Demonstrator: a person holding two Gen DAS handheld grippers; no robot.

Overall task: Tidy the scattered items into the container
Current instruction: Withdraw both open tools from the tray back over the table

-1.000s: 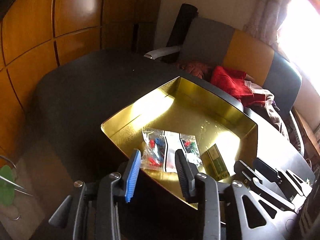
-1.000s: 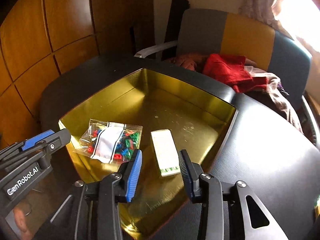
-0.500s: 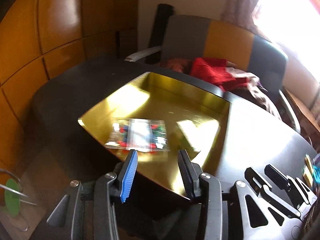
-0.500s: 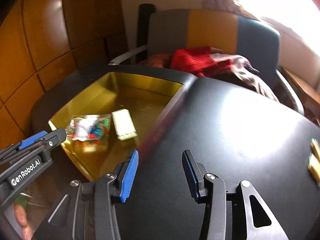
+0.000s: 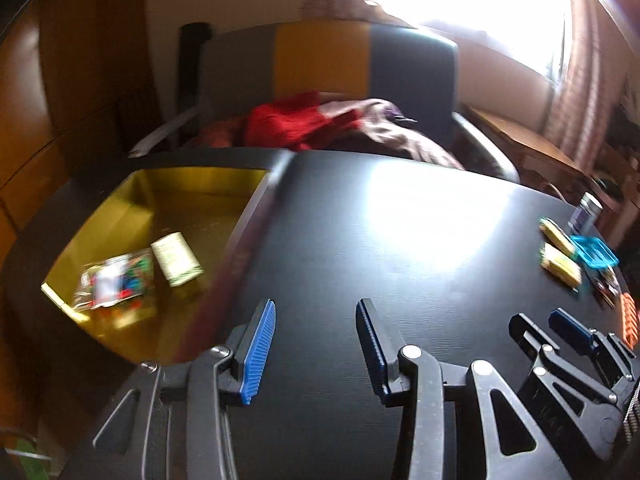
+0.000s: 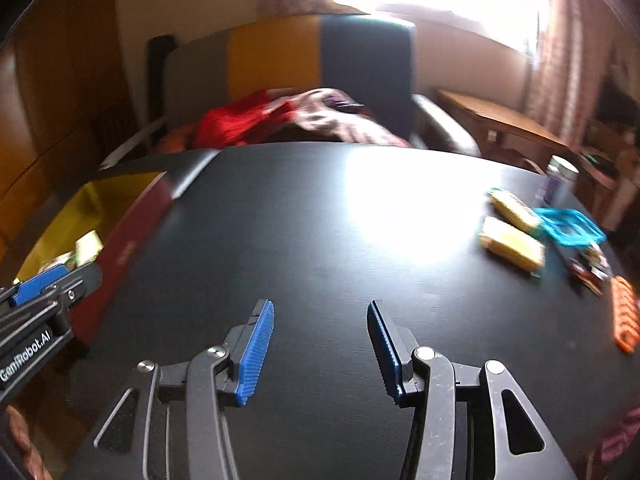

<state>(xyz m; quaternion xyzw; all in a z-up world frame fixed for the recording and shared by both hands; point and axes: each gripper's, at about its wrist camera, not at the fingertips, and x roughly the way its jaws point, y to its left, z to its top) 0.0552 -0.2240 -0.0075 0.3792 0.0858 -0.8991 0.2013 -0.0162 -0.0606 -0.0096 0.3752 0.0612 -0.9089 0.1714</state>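
Gold-lined open box [image 5: 200, 192] at the surface's left edge holds a clear bag of coloured bits [image 5: 116, 284]; left gripper [image 5: 316, 344] gapes empty. Right gripper [image 6: 320, 344], equally spread, should approach the yellow packets [image 6: 510, 242] squarely near the right edge.

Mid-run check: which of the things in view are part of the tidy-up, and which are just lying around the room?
Job:
gold-lined box
bead bag and pale packet, already inside the box
two yellow packets
turquoise piece
orange piece
small dark cluster
small jar, probably

Just lying about:
chair
red cloth on the chair
side table
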